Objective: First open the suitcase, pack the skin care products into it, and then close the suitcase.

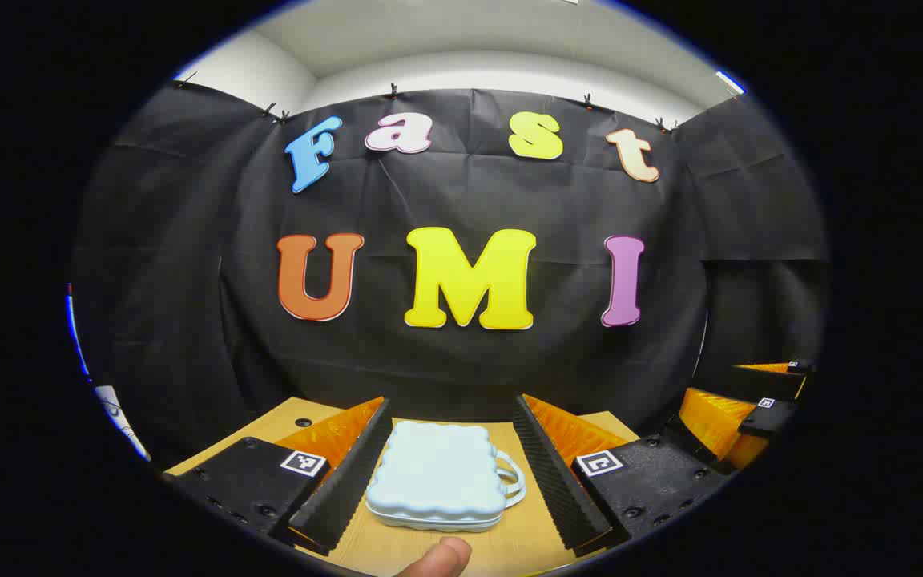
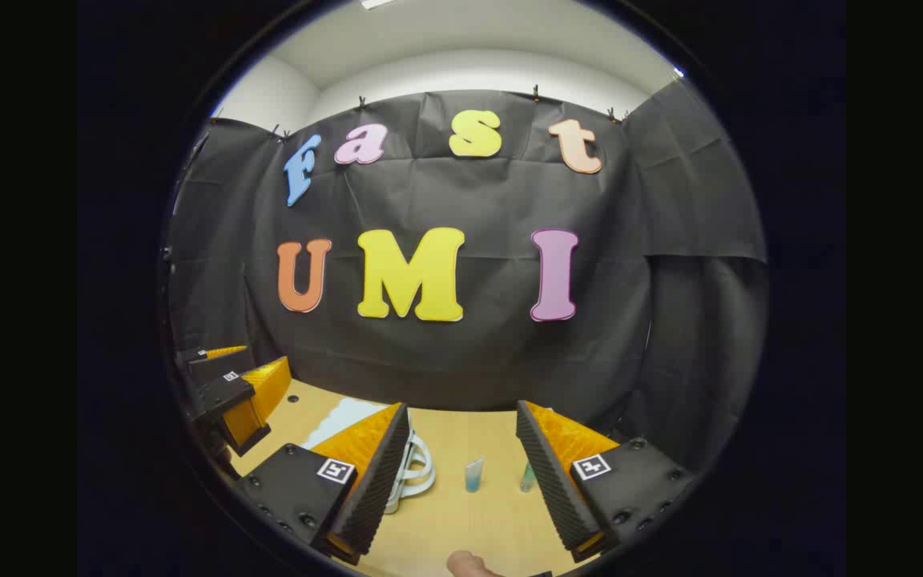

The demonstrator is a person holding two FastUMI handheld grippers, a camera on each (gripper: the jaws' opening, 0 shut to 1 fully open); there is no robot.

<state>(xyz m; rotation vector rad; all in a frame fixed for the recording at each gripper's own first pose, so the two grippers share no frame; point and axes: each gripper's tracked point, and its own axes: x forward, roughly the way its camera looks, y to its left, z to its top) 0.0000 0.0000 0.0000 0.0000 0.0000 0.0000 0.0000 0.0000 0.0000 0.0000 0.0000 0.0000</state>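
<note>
the suitcase (image 1: 437, 477) lies flat and closed on the table (image 1: 509, 545), straight ahead of the left gripper (image 1: 453, 473), between its wide-spread fingers without touching them, handle (image 1: 512, 479) to that gripper's right. the left gripper is nearer for opening it. the right gripper (image 2: 461, 473), also spread wide and holding nothing, faces two small skin care tubes (image 2: 473, 474) standing ahead.

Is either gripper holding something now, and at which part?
Nothing is held. The left gripper is open around the closed suitcase without touching it; the right gripper is open above the table.
</note>
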